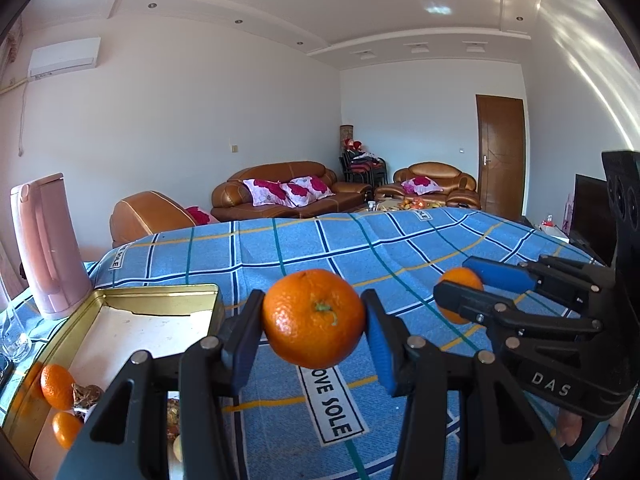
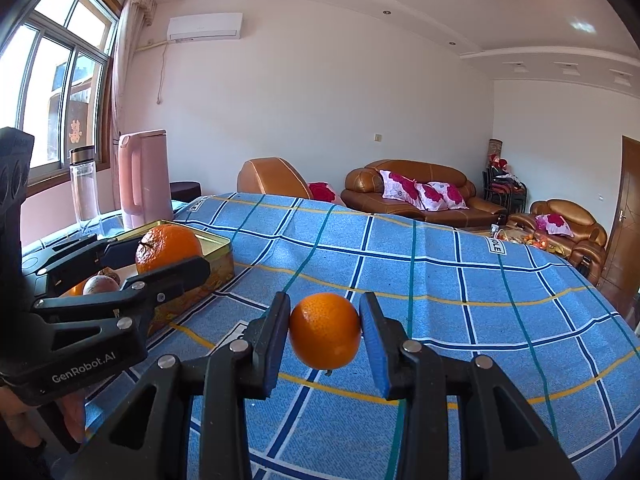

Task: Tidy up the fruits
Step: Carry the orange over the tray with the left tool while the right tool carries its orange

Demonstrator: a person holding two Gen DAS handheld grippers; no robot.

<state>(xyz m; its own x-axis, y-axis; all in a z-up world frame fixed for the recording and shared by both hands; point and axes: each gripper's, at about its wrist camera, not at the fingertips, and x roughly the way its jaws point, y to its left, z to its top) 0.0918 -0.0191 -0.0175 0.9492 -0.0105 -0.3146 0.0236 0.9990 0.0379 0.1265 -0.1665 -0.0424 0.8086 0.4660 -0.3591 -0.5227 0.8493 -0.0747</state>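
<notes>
My left gripper (image 1: 314,318) is shut on a large orange (image 1: 313,317) and holds it above the blue checked cloth, just right of the gold tin (image 1: 160,293). In the right wrist view this gripper (image 2: 168,258) and its orange (image 2: 168,254) sit beside the tin (image 2: 222,246). My right gripper (image 2: 325,330) is shut on a smaller orange (image 2: 325,330) above the cloth; in the left wrist view it (image 1: 460,286) shows at the right with its orange (image 1: 460,294). The tin holds two oranges (image 1: 57,386) and some brown fruit (image 1: 86,396).
A pink kettle (image 1: 46,248) stands behind the tin, a clear bottle (image 2: 84,188) beside it. A glass (image 1: 14,336) is at the far left. The blue cloth (image 2: 460,300) covers the table. Sofas and a door are far behind.
</notes>
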